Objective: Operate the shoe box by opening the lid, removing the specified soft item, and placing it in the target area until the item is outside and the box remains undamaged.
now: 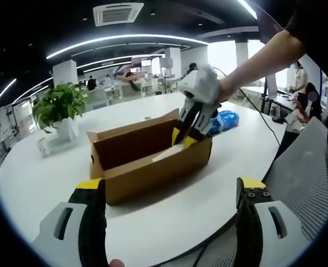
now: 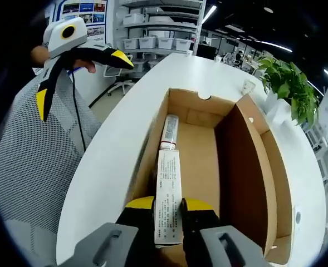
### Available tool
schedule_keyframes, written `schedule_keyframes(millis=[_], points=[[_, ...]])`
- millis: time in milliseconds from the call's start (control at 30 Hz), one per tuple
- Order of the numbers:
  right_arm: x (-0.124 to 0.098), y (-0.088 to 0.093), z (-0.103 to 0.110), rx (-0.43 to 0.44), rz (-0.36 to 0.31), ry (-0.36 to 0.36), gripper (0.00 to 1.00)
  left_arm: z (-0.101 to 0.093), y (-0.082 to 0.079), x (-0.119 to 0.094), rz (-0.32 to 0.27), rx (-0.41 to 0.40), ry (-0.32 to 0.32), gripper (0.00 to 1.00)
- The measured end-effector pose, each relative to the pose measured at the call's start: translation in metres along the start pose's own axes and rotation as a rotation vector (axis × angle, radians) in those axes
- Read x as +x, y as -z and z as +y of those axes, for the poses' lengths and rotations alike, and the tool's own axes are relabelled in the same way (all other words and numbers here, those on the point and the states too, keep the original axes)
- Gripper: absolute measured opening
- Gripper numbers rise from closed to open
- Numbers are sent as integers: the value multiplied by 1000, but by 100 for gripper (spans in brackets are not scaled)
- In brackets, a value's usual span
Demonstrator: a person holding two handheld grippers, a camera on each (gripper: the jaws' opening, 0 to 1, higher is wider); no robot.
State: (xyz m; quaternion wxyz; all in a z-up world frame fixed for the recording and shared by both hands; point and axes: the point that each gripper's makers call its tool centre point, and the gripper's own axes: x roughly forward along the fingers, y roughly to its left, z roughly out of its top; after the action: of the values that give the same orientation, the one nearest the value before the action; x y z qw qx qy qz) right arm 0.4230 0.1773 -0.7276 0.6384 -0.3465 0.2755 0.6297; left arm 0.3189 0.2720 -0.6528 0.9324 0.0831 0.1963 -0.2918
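Observation:
An open brown cardboard shoe box (image 1: 152, 167) rests on the white table, its lid (image 1: 136, 139) standing up at the far side. My right gripper (image 2: 169, 204) reaches into the box (image 2: 205, 156) and is shut on the near end of a long white printed tube (image 2: 167, 183), which lies along the box floor. From the other side, that gripper (image 1: 184, 138) dips over the box's right end, a pale tube (image 1: 166, 153) just below it. My left gripper (image 1: 170, 186) stands open in front of the box, holding nothing; it also hangs open off the table's edge (image 2: 80, 83).
A potted green plant (image 1: 60, 105) stands behind the box to the left. A blue bag (image 1: 225, 119) lies beyond the box's right end. A grey mesh chair (image 1: 303, 178) is at the table's near edge (image 2: 97, 183). Shelves with bins (image 2: 158, 39) line the far wall.

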Motion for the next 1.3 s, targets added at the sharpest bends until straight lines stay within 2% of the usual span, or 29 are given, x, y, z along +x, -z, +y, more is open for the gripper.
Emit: schedule_keyframes(millis=[333,600,733,1300], points=[[-19,-13,-11,7,-44,65,13,-1,-3,1,-10,-5,4,97],[-46,-28,-17,15,-106,108,13,-4,-2,2,1,7,22,98],[-57,-30,-17,12,-114,113,13,-4,2,3,23,9,17,98],[-106,-21,-21,12,-148,177,13,-5,5,3,37,12,25,98]])
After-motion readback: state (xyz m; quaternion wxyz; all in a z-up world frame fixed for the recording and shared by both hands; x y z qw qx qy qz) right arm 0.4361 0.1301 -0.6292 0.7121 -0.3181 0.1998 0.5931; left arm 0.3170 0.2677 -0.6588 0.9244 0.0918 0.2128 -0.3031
